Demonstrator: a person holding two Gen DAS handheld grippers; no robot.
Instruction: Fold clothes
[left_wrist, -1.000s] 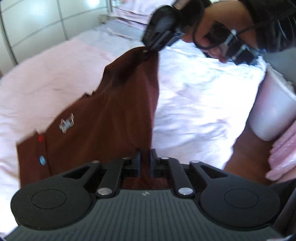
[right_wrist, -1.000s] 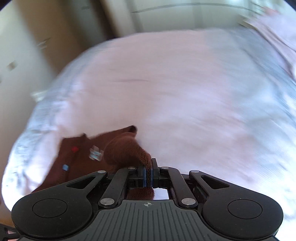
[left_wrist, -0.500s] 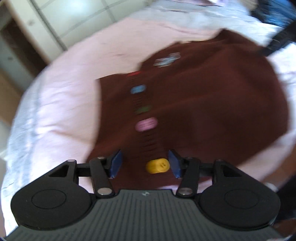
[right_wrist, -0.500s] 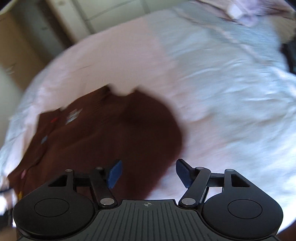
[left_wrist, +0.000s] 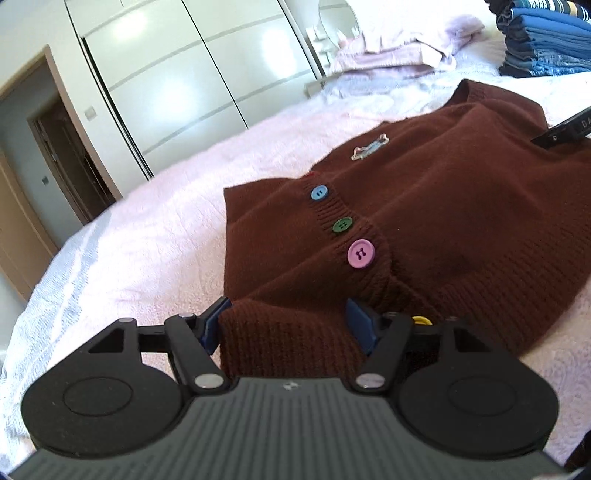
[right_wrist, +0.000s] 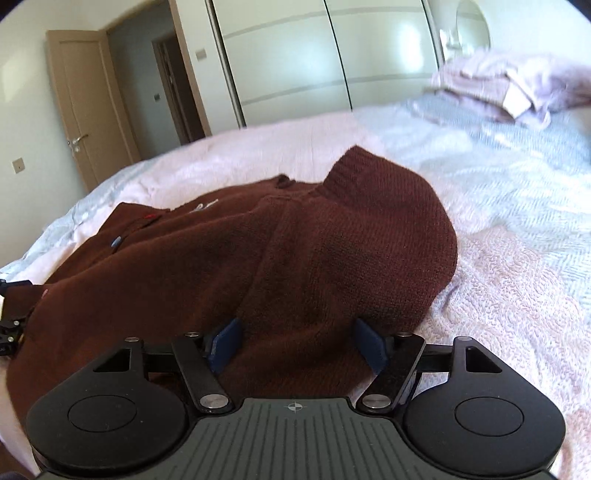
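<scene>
The brown cardigan (left_wrist: 461, 206) is lying on the pink bedspread (left_wrist: 155, 236), front side up, with its coloured buttons (left_wrist: 361, 253) running along the ribbed band. It is not flat: one part is bulging up in a hump on the right side, as the right wrist view is showing, and a ribbed edge is folding over itself near the hem.

The left gripper (left_wrist: 290, 325) is standing apart, its blue pads not pressing, with a fold of the hem lying loosely between them. The right gripper (right_wrist: 297, 341) is opening wider at this moment, and the knit is lying between its jaws too, but nothing is clamped.

I am judging that the garment is being laid out before the first fold. To do this step well, both grippers should be drawing back without dragging the wool. Then it is better to be taking the hem at its two corners and pulling gently outward, so the hump is going down and the button band is lying straight. The knit is soft and stretchy, so a hard pull could be deforming it.

Far behind, folded pink linen (left_wrist: 399, 48) and a stack of blue clothes (left_wrist: 543, 40) are resting on the bed
</scene>
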